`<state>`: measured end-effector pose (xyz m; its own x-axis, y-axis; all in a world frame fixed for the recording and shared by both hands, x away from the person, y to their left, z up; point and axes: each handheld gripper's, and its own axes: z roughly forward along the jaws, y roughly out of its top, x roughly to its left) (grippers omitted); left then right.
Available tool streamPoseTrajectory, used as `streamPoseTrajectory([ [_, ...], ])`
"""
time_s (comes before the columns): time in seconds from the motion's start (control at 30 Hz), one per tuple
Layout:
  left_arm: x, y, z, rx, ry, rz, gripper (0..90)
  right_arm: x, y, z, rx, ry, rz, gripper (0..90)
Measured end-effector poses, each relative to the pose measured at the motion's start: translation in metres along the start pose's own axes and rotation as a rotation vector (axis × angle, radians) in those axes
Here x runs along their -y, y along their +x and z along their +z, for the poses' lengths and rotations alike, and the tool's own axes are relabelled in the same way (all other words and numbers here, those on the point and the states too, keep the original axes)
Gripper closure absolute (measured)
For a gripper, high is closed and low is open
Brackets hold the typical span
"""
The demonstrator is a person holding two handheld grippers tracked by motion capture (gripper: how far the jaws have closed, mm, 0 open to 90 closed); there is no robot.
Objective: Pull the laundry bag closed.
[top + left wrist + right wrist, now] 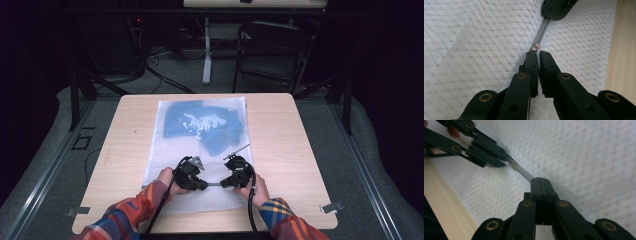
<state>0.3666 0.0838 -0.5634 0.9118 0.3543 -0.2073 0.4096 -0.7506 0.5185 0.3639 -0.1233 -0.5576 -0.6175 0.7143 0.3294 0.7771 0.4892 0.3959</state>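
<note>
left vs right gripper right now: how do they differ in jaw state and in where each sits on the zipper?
The left gripper has a thin gap between its jaws, tips at the metal zipper pull; whether it grips the pull is unclear. The right gripper has jaws pressed flush together on the grey zipper tape, farther along it. In the high view the left sits nearer the table's left. Both rest on the white mesh bag, facing each other.

The right gripper (541, 180) has its two black fingers (535, 187) pressed together on the grey zipper line (522, 172) of a white mesh bag (579, 157). Farther along this line, at upper left, the left gripper (507, 163) meets the small zipper slider (512, 165). The light wooden bench (446, 207) shows at lower left.
</note>
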Motion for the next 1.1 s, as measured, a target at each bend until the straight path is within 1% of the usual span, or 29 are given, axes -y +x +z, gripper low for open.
streamPoseTrajectory([
  [0.03,0.000,0.000,0.000,-0.001,0.001,0.004,86.5,-0.006,0.007,0.000,-0.001,-0.002,-0.021,90.0],
  [0.07,0.000,0.000,0.000,-0.001,0.001,0.004,86.5,-0.006,0.007,0.000,-0.001,-0.002,-0.021,90.0],
  [0.1,0.000,0.000,0.000,0.000,-0.001,0.002,86.5,-0.010,0.012,0.001,0.003,-0.007,-0.031,90.0],
  [0.17,0.000,0.000,0.000,-0.001,0.000,0.005,86.5,-0.013,0.014,0.004,-0.009,-0.017,-0.020,90.0],
  [0.27,0.000,-0.001,0.000,-0.007,0.004,0.006,86.4,-0.014,0.015,0.007,-0.014,-0.004,-0.017,90.0],
  [0.3,0.000,-0.001,0.000,-0.006,0.004,0.006,86.4,-0.015,0.013,0.011,-0.007,0.010,-0.011,90.0],
  [0.33,-0.001,0.000,0.000,-0.007,0.008,0.008,86.4,-0.015,0.013,0.011,-0.007,0.010,-0.011,90.0],
  [0.4,-0.001,-0.001,0.000,-0.006,0.007,0.007,86.4,-0.015,0.010,0.012,-0.021,0.019,-0.003,90.0],
  [0.53,-0.001,-0.001,0.001,-0.004,0.003,0.004,86.3,-0.014,0.009,0.014,-0.020,0.025,-0.005,90.0],
  [0.57,-0.002,0.000,0.001,-0.006,0.005,0.000,86.2,-0.013,0.009,0.014,-0.027,0.019,-0.001,90.0],
  [0.73,-0.003,-0.001,0.001,-0.005,0.005,-0.003,86.0,-0.013,0.011,0.014,-0.016,0.015,-0.012,90.0],
  [0.83,-0.004,-0.003,0.001,-0.020,0.014,0.010,86.2,-0.012,0.012,0.015,-0.010,0.002,-0.013,90.0],
  [0.87,-0.004,-0.004,0.001,-0.025,0.017,0.014,86.3,-0.012,0.011,0.014,-0.006,0.013,-0.022,90.0],
  [0.93,-0.004,-0.005,0.001,-0.029,0.016,0.014,86.4,-0.011,0.010,0.014,-0.010,0.007,-0.017,90.0],
  [1.0,-0.004,-0.004,0.001,-0.028,0.016,0.011,86.5,-0.011,0.011,0.014,-0.007,0.005,-0.022,90.0],
  [1.03,-0.003,-0.004,0.001,-0.029,0.015,0.010,86.6,-0.010,0.012,0.014,0.010,0.001,-0.034,90.0],
  [1.1,-0.003,-0.005,0.000,-0.033,0.013,0.010,86.6,-0.010,0.012,0.014,0.011,0.001,-0.043,90.0],
])
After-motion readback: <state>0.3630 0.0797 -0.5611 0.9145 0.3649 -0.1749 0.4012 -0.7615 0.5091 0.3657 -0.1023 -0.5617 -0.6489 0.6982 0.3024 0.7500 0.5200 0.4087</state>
